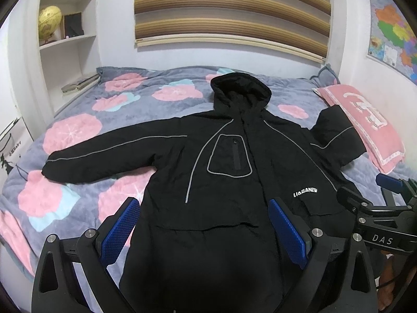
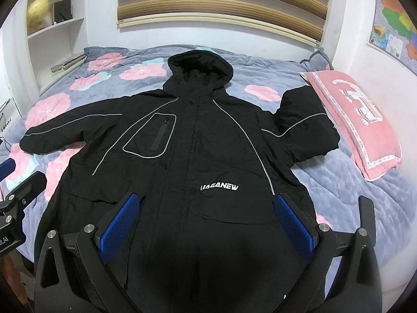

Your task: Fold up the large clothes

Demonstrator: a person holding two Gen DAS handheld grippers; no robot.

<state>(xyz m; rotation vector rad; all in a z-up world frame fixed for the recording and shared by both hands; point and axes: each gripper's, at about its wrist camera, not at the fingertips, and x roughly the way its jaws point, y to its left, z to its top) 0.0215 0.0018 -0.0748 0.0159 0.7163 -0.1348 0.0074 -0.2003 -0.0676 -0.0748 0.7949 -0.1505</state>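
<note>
Flowered quilt (image 1: 78, 130), pink pillow (image 1: 365, 125), striped blind (image 1: 232, 7), globe (image 1: 49, 20), wall map (image 1: 393, 31)

Black hooded jacket (image 1: 221, 156) lies spread face-up on the floral bed (image 1: 78, 130); left tool (image 1: 203, 203) hovers wide open above its hem.

The black hooded jacket (image 2: 192, 161) lies flat and face up, zipped, both sleeves spread out, grey piping visible.
</note>
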